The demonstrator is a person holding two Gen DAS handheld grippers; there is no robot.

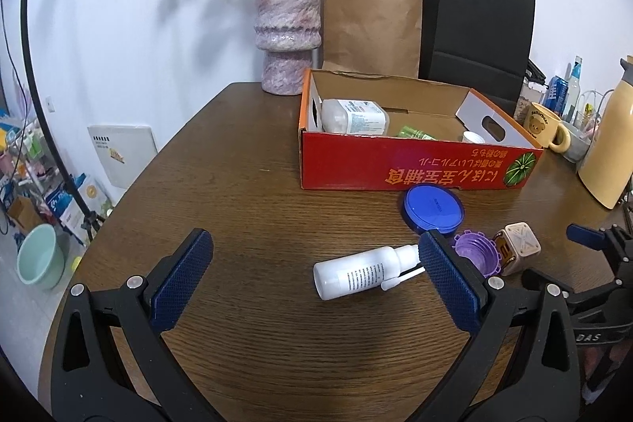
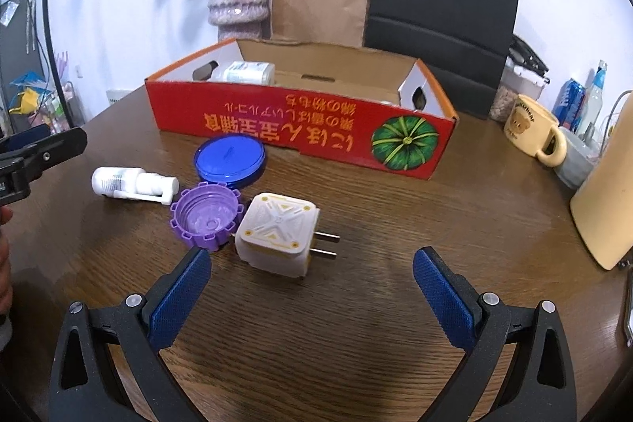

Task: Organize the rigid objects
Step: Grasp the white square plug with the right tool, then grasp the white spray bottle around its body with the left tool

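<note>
- Spray bottle (image 1: 358, 273): white, lies on its side on the wooden table (image 1: 245, 165), near the red cardboard box (image 1: 415, 165).
- Purple cap (image 2: 205, 216) touches the cream plug adapter (image 2: 279, 238); blue lid (image 2: 229, 159) sits just beyond, nearest the box.
- Box contents: white bottle (image 1: 354, 116) at the left end.
- Left gripper (image 1: 312, 271): jaws wide open, holding nothing.
- Right gripper (image 2: 312, 287): jaws wide open, holding nothing, near the adapter.

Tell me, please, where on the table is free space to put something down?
Bare wood lies left of the spray bottle and box, and right of the plug, up to the mug. It is crowded where the bottle, purple cap, blue lid and plug cluster before the box.
</note>
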